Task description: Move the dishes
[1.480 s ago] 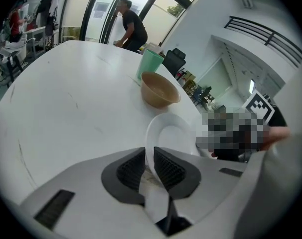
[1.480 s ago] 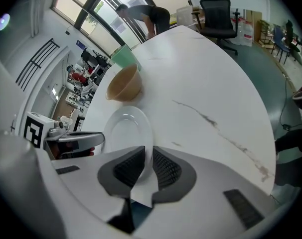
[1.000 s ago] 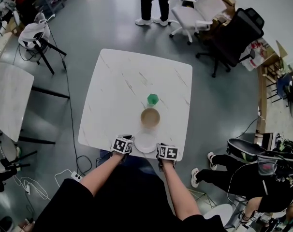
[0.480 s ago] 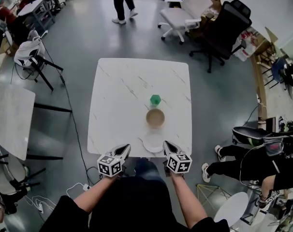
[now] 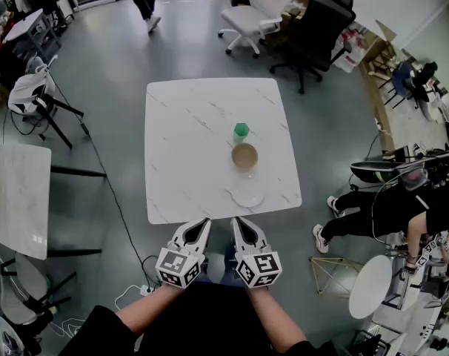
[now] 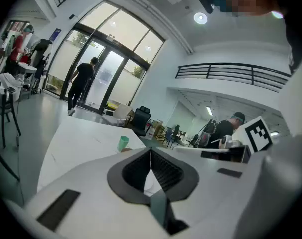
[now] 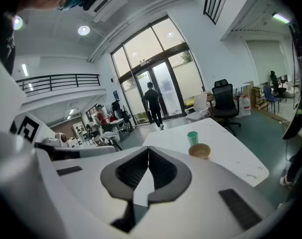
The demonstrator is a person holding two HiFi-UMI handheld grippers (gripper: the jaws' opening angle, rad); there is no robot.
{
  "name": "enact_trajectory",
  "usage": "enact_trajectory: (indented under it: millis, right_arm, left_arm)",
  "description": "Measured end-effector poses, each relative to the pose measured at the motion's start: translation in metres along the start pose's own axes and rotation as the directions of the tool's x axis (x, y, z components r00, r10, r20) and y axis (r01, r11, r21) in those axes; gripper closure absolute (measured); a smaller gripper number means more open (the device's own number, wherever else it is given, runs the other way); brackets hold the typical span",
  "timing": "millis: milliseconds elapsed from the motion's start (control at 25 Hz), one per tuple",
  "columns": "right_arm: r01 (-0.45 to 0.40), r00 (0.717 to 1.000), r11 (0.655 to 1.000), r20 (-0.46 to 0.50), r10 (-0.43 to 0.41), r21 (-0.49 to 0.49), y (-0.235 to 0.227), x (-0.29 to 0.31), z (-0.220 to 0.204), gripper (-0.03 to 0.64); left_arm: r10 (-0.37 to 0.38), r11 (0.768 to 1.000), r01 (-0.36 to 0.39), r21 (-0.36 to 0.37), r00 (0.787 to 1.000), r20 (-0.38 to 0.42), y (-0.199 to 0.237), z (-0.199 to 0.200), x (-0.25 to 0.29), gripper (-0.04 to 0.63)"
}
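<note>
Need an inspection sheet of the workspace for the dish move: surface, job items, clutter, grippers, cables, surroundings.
Surface: white marble table, bare apart from the dishes.
Job's things: green cup, brown bowl and white plate in a row on the right half, with the plate nearest the person.
Clutter: nothing seen on the table.
Grippers: left gripper and right gripper both shut, empty, held off the table's near edge.
Cables: black cable on the floor left of the table, towards a power strip.
Surroundings: office chairs beyond the table, second table at left, seated person at right.
</note>
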State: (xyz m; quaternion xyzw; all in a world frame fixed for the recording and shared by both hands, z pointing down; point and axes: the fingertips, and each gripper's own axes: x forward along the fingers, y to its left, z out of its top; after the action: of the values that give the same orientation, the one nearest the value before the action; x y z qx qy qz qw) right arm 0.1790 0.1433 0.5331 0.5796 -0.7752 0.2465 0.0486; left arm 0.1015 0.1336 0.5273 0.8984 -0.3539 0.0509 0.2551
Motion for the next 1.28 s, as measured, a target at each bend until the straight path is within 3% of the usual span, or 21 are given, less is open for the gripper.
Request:
enact_trajectory:
  millis: [120, 240, 320, 520, 720, 960, 1280]
  right_arm:
    - [0.015, 1.0, 0.999, 0.024, -0.014, -0.04, 0.027, -0.02, 0.01, 0.6]
    - [0.031, 0.998, 0.986, 0.066, -0.021, -0.164, 0.057, -0.039, 0.021, 0.6]
    - [0.021, 0.994, 0.974, 0.111, 0.004, -0.227, 0.071, -0.052, 0.031, 0.6]
    - [-0.075, 0.982, 0.965, 0.151, 0.116, -0.252, 0.094, -0.094, 0.035, 0.6]
    - [-0.102, 0.976, 0.954, 0.157, 0.15, -0.281, 0.094, -0.149, 0.017, 0.6]
    - [-0.078, 0.984, 0.95, 0.128, 0.122, -0.301, 0.067, -0.208, -0.006, 0.6]
    - [-0.091, 0.976, 0.935, 0.153, 0.151, -0.343, 0.064, -0.258, -0.015, 0.6]
  left_arm:
    - [0.027, 0.998, -0.03, 0.051, 0.999, 0.045, -0.014, 0.012, -0.026, 0.578]
    - [0.065, 0.993, -0.076, 0.087, 0.989, 0.13, -0.027, 0.026, -0.054, 0.578]
    - [0.088, 0.988, -0.11, 0.111, 0.978, 0.189, -0.04, 0.033, -0.068, 0.578]
    - [0.15, 0.967, -0.2, 0.16, 0.949, 0.278, -0.076, 0.032, -0.098, 0.578]
    - [0.195, 0.97, -0.226, 0.092, 0.944, 0.265, -0.122, -0.001, -0.111, 0.578]
    - [0.195, 0.943, -0.266, 0.201, 0.929, 0.314, -0.192, -0.025, -0.122, 0.578]
    - [0.214, 0.917, -0.313, 0.248, 0.91, 0.356, -0.236, -0.036, -0.14, 0.578]
